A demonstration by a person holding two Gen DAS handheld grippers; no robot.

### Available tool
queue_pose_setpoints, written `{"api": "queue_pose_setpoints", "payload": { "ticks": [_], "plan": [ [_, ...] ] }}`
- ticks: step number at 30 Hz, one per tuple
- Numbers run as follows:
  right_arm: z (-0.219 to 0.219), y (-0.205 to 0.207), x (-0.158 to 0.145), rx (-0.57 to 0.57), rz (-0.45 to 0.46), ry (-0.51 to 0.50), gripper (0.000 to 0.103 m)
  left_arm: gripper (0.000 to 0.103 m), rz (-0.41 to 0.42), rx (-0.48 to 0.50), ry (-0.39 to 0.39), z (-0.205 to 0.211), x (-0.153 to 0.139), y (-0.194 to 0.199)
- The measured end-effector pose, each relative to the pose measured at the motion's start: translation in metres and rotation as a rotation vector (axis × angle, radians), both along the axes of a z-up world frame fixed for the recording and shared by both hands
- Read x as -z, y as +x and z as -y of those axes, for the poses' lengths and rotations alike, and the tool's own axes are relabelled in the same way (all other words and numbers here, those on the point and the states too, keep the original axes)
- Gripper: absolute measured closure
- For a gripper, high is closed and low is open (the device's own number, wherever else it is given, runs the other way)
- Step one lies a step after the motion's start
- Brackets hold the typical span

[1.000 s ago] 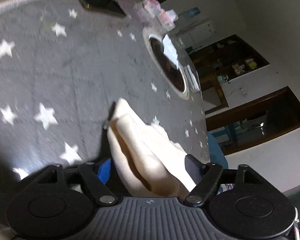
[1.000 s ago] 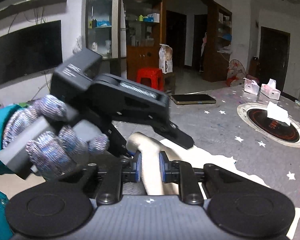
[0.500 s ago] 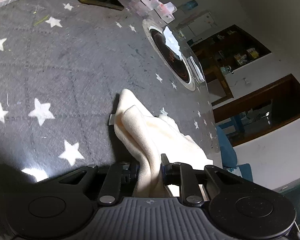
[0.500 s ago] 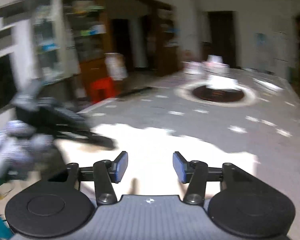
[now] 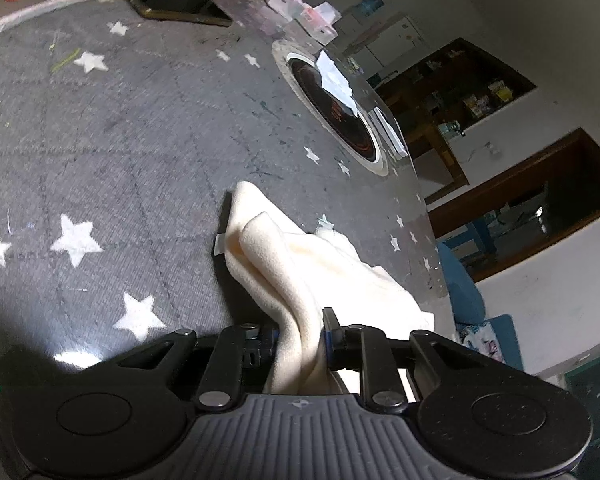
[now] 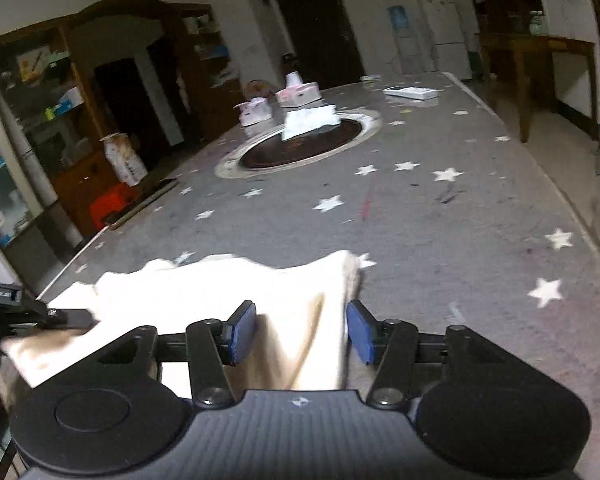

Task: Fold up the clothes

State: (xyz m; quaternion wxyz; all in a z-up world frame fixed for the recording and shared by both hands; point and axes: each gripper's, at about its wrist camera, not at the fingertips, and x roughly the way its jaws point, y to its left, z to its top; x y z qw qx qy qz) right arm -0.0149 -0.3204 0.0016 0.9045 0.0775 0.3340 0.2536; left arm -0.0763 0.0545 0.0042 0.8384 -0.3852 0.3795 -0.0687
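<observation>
Where the cream cloth (image 5: 300, 264) bunches into a raised fold near the table's (image 5: 112, 152) near edge, the left gripper (image 5: 300, 336) has its 2 fingers clamped on it, the fabric pinched between the pads and rising from them in a ridge. From there the cloth spreads flat toward the right across the grey, star-printed cover. In the right wrist view the same cloth (image 6: 220, 292) lies rumpled at the near end of the table, and the right gripper (image 6: 302, 332) sits over its right-hand part with its blue-padded fingers (image 6: 242, 332) wide apart, holding nothing; whether the pads touch the fabric cannot be told. The left gripper's dark finger (image 6: 66, 314) shows at the cloth's left edge.

Farther along the table, well apart from the cloth, a round black hob (image 6: 300, 148) is set in a pale ring, with a white tissue (image 6: 310, 120) lying on it. Beyond it stand 2 pink tissue boxes (image 6: 278, 102). A phone (image 5: 176, 4) lies near the table's far left edge.
</observation>
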Motion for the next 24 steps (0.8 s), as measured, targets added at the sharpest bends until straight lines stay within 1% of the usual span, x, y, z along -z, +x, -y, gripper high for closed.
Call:
{"api": "queue_pose_setpoints", "payload": {
  "ticks": [1, 2, 4, 8, 11, 14, 17, 24],
  "plan": [
    [-0.002, -0.002, 0.001, -0.004, 0.003, -0.001, 0.065, 0.081, 0.003, 0.005, 0.014, 0.002, -0.001, 0.0],
    [-0.005, -0.004, 0.001, -0.007, 0.006, -0.002, 0.068, 0.081, 0.004, 0.008, 0.027, 0.003, -0.002, 0.0],
    [-0.005, -0.007, 0.001, 0.005, 0.005, 0.016, 0.079, 0.082, 0.001, 0.01, 0.04, 0.004, -0.003, 0.003],
    [0.0, -0.014, -0.003, 0.034, 0.004, 0.04, 0.092, 0.082, 0.004, 0.02, 0.09, 0.008, -0.007, 0.002],
    [0.005, -0.023, -0.007, 0.049, 0.013, 0.042, 0.093, 0.083, 0.012, 0.034, 0.135, 0.013, -0.013, 0.0],
    [0.012, -0.031, -0.011, 0.065, 0.026, 0.052, 0.094, 0.084, 0.035, 0.053, 0.148, 0.018, -0.022, -0.003],
    [0.018, -0.037, -0.023, 0.071, 0.056, 0.069, 0.094, 0.084, 0.069, 0.083, 0.171, 0.026, -0.035, -0.002],
    [0.029, -0.033, -0.056, 0.073, 0.146, 0.035, 0.094, 0.084, 0.127, 0.157, 0.228, 0.055, -0.066, 0.021]
  ]
}}
